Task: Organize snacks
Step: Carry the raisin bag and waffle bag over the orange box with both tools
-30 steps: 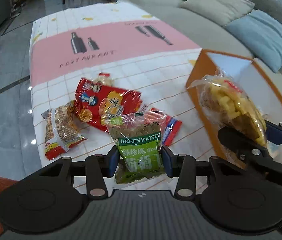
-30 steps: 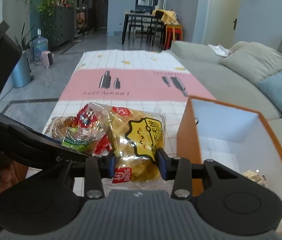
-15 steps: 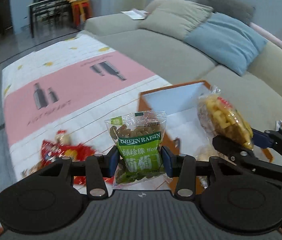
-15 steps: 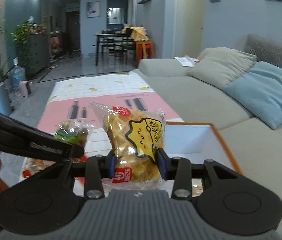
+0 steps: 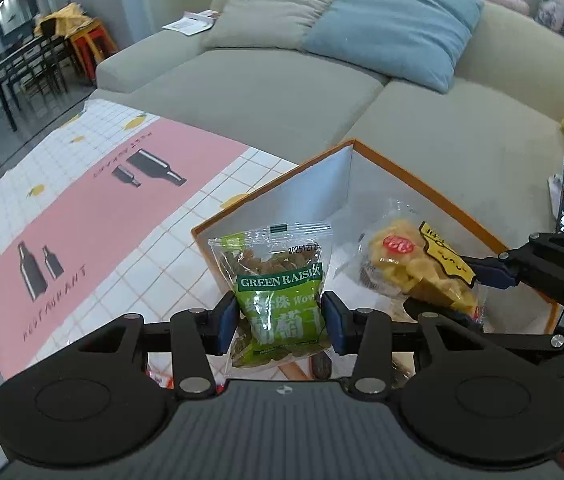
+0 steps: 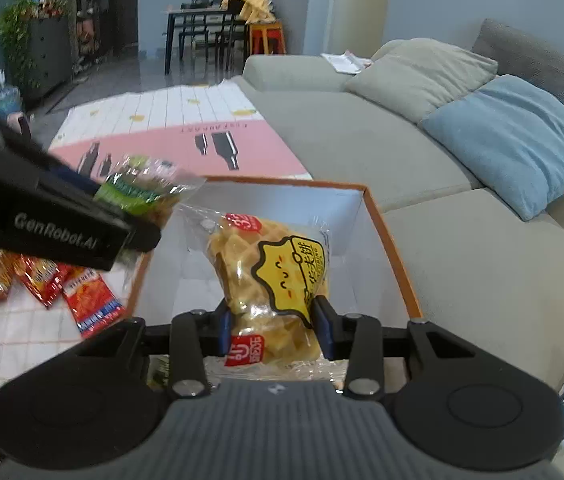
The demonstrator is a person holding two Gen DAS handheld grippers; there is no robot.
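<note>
With the left gripper [image 5: 280, 318] clamping the raisin bag [image 5: 278, 292] over the near wall of the orange box [image 6: 395, 264] and the right gripper [image 6: 270, 330] clamping the yellow cracker pack [image 6: 272, 280] above its middle, I'd worry the raisins drop outside.

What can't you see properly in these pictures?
- Bottom of the orange box: both views, hidden by the yellow snack bag and the gripper bodies.
- Raisin bag: right view, blurred and half behind the left gripper.
- Red packets: print too blurred to read.
</note>
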